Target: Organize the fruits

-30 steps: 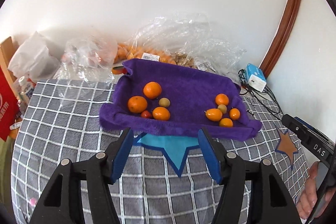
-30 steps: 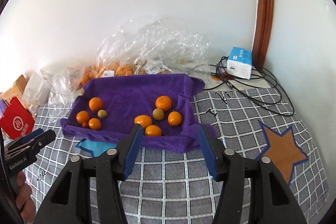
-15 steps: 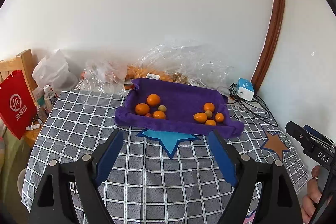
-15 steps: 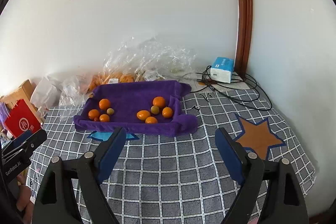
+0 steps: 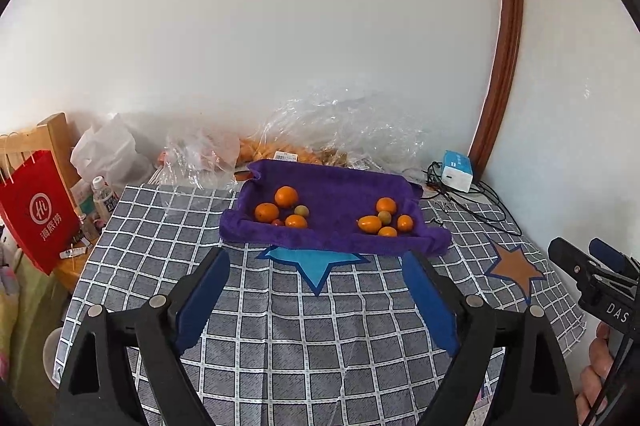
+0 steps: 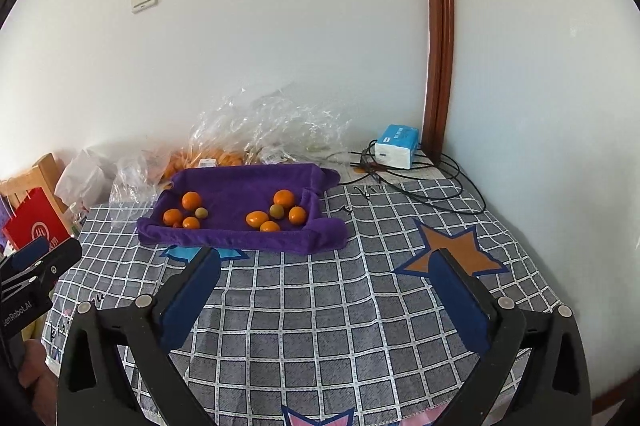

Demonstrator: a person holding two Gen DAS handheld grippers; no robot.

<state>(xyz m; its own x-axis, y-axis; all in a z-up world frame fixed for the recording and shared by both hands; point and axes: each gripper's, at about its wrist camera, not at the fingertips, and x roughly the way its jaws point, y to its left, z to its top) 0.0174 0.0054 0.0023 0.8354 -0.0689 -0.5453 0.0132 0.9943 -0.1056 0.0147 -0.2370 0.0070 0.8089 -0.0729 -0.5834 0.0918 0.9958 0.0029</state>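
A purple cloth tray [image 5: 336,186] [image 6: 240,194] lies at the far side of the checked table. It holds two groups of fruit: a left group [image 5: 282,211] [image 6: 186,212] of oranges, a small green fruit and a small red one, and a right group [image 5: 382,218] [image 6: 276,215] of oranges and a green fruit. My left gripper [image 5: 316,286] is open and empty, held back above the table before the tray. My right gripper [image 6: 326,284] is open and empty, also well short of the tray.
Clear plastic bags with more oranges [image 5: 280,150] [image 6: 216,156] lie behind the tray by the wall. A blue-white box [image 5: 458,170] [image 6: 396,146] and black cables [image 6: 432,186] sit at the back right. A red paper bag [image 5: 38,210] and bottles [image 5: 104,198] stand at the left edge.
Both grippers have drawn back and up from the tray, which now looks smaller and farther. Both grippers' jaws have opened wider. The fruit has not moved.
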